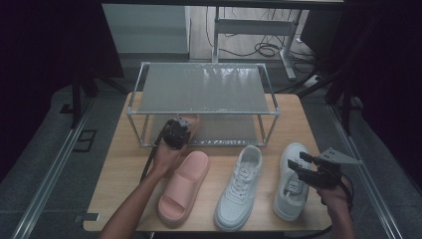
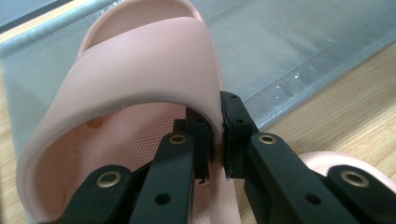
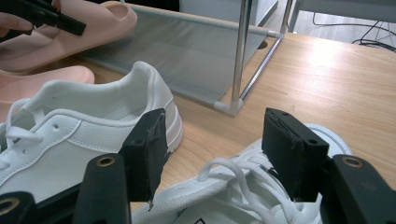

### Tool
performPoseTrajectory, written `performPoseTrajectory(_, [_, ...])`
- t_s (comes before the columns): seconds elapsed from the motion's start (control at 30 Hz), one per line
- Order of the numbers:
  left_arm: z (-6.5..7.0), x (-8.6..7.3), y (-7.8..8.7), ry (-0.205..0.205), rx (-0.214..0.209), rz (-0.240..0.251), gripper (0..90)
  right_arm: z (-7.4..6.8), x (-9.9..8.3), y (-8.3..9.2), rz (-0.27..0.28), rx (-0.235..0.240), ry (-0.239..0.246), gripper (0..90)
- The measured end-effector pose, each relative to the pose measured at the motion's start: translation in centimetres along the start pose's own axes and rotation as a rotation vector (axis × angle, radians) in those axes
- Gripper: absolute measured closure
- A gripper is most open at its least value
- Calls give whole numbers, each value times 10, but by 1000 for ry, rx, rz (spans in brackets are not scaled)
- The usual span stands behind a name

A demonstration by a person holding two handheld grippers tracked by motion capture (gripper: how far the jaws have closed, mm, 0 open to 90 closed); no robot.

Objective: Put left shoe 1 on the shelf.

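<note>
My left gripper is shut on the side edge of a pink slide's strap. It holds that slide at the front of the rack's lower shelf, toe pointing into the rack. The second pink slide lies on the table just behind that hand. Two white sneakers lie to its right. My right gripper hovers open above the laces of the right sneaker, its jaws touching nothing.
A metal-framed shoe rack with two grey fabric shelves stands at the back of the wooden table. Its front corner post rises close to the right sneaker. Cables and desk legs lie on the floor beyond.
</note>
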State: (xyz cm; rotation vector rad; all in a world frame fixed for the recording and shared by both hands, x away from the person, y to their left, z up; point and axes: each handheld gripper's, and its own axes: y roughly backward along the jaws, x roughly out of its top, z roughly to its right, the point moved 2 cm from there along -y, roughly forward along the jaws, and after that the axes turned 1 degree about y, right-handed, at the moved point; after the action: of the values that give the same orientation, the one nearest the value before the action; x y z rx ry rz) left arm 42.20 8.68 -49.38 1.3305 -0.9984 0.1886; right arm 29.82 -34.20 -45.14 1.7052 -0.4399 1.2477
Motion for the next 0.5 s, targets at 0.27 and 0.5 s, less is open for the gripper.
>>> performPoseTrajectory(0.27, [0,-5,-9,-9,-10,-25,837,1,-1,-1,-2,-4,-2,408])
performPoseTrajectory(0.5, [1,-7,-15,-10,0,-41,830,0,-1,-1,-4,0,-2,407])
